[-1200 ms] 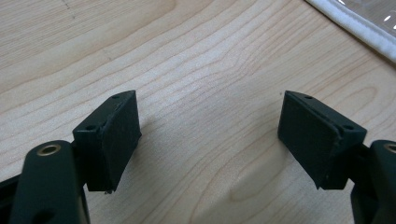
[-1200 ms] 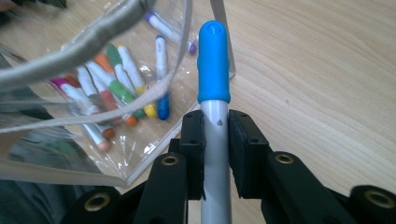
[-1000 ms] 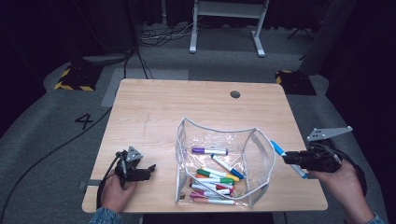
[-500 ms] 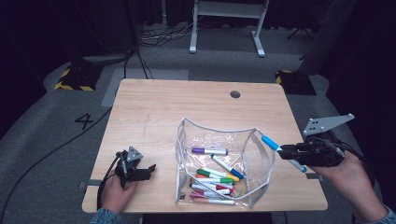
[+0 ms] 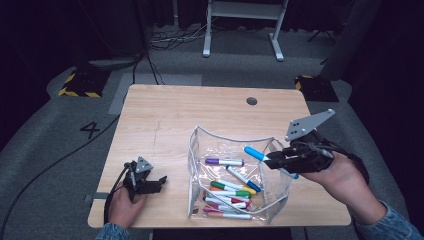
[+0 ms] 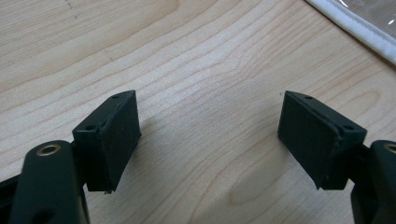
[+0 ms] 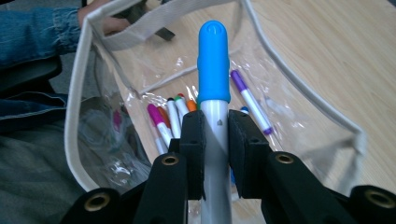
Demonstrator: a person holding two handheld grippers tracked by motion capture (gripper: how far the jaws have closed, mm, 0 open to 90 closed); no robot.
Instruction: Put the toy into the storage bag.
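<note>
Holding a blue marker over the clear pouch

I am gripping the blue-capped marker (image 7: pixel 213 70) in my right hand-held gripper (image 5: pixel 274 159), right of centre in the high view, its cap hanging over the rim of the clear pouch (image 5: pixel 200 150) where other markers (image 5: pixel 231 192) are lying. My left hand-held gripper (image 6: pixel 210 140) is resting wide apart on the bench (image 5: pixel 165 115) at lower left, holding nothing.

The bench (image 5: pixel 165 120) is pale, matt wood grain. The pouch (image 5: pixel 200 150) is glossy clear plastic, edged in cloth. The marker (image 7: pixel 213 60) has a smooth plastic cap.
</note>
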